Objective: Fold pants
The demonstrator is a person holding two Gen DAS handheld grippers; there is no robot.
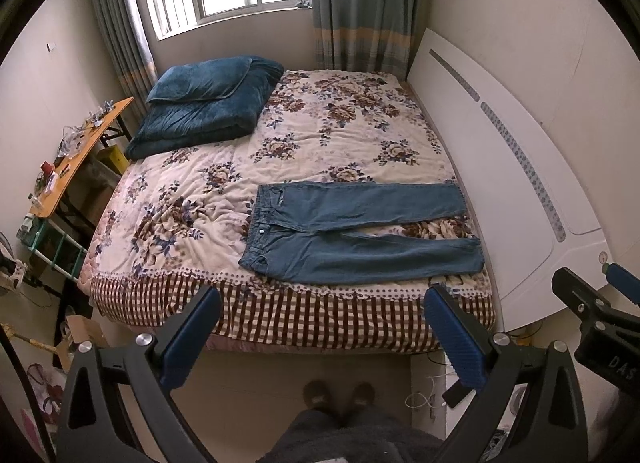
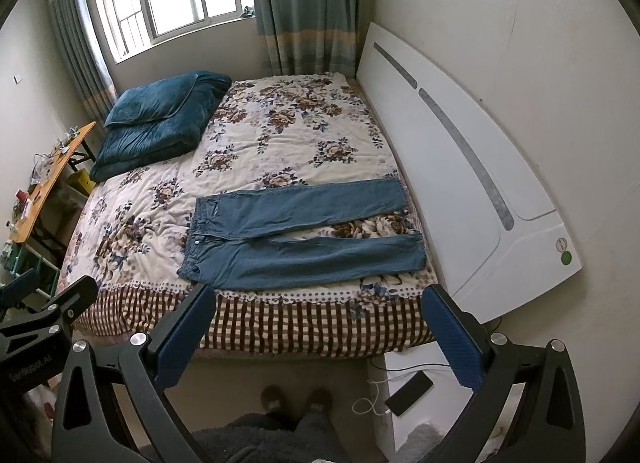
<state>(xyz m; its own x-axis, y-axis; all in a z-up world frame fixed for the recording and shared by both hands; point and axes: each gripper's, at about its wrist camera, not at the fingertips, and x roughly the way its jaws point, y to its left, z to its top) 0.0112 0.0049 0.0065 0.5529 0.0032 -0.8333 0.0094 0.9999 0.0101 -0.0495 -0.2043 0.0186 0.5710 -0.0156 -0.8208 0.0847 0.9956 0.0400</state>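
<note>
Blue jeans (image 1: 360, 233) lie flat and unfolded on the near right part of the floral bed (image 1: 208, 199), waistband to the left, both legs spread toward the headboard on the right. They also show in the right wrist view (image 2: 304, 239). My left gripper (image 1: 322, 303) is open and empty, held above the floor before the bed's near edge. My right gripper (image 2: 318, 301) is open and empty too, held to the right of the left one; it also shows at the right edge of the left wrist view (image 1: 584, 283). Neither touches the jeans.
A folded dark teal blanket with a pillow (image 1: 204, 103) lies at the bed's far left corner. A white headboard (image 1: 500, 167) runs along the right. A cluttered wooden table (image 1: 76, 155) stands left of the bed. A white nightstand with a phone (image 2: 410, 393) stands near right. The person's feet (image 2: 296, 403) are below.
</note>
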